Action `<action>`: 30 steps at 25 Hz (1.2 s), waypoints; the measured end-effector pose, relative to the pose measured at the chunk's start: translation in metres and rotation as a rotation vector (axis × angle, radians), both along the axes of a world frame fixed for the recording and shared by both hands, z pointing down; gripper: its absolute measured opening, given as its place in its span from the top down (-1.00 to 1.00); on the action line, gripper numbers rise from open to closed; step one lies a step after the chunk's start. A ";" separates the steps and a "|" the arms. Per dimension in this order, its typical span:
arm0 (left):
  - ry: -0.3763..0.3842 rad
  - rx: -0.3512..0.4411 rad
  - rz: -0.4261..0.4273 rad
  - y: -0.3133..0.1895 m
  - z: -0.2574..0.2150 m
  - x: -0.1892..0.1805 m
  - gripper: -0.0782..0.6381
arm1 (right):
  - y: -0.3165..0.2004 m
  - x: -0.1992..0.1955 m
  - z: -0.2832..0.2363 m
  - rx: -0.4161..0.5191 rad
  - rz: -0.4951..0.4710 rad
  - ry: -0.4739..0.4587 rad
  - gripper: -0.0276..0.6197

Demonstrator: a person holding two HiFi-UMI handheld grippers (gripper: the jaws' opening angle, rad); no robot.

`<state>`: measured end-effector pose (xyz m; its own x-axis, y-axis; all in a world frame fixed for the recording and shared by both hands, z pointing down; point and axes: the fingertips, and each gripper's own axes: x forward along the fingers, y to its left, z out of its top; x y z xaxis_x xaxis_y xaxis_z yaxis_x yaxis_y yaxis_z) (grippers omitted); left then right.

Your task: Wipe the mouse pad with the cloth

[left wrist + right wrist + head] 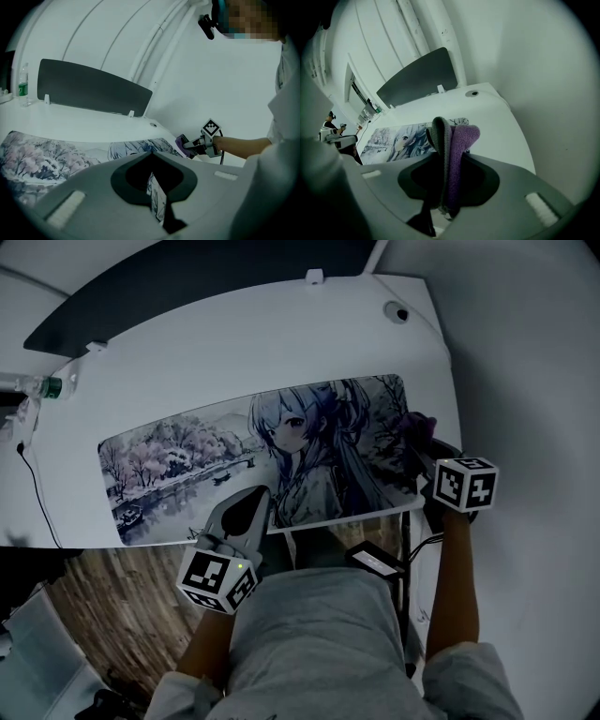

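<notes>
Person's grey shirt (328,634) is sitting just behind both grippers. Left gripper (265,495), jaws nearly closed, is touching the near edge of the long anime-print mouse pad (187,460), which is running lengthwise toward the right gripper (419,448). That one is clamping a folded purple-grey cloth (412,423) at the pad's right end.

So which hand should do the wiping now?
Right. The right gripper is shut on the purple cloth and sits at the right end of the mouse pad. The left gripper has no cloth; its jaws are nearly together at the pad's near edge.
</notes>
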<state>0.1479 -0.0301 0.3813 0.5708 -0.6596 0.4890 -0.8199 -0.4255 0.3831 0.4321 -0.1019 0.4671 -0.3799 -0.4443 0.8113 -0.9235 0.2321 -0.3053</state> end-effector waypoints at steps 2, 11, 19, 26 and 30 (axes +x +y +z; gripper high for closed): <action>-0.003 -0.005 -0.006 -0.001 0.002 0.004 0.73 | -0.002 0.010 0.007 -0.014 0.004 0.009 0.57; -0.020 -0.018 -0.027 -0.003 0.007 0.010 0.73 | -0.005 0.023 0.039 -0.072 -0.010 0.029 0.57; -0.035 -0.028 -0.042 0.000 0.010 0.005 0.73 | -0.006 0.017 0.047 -0.086 -0.011 0.024 0.57; -0.037 -0.024 -0.039 0.002 0.006 0.002 0.73 | -0.006 0.013 0.048 -0.086 -0.016 0.049 0.57; -0.046 -0.025 -0.041 0.005 0.006 -0.006 0.73 | -0.006 0.008 0.048 -0.081 -0.027 0.071 0.57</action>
<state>0.1418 -0.0252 0.3872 0.5200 -0.6690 0.5310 -0.8535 -0.3819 0.3546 0.4401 -0.1077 0.5150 -0.3309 -0.3668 0.8694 -0.9373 0.2346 -0.2578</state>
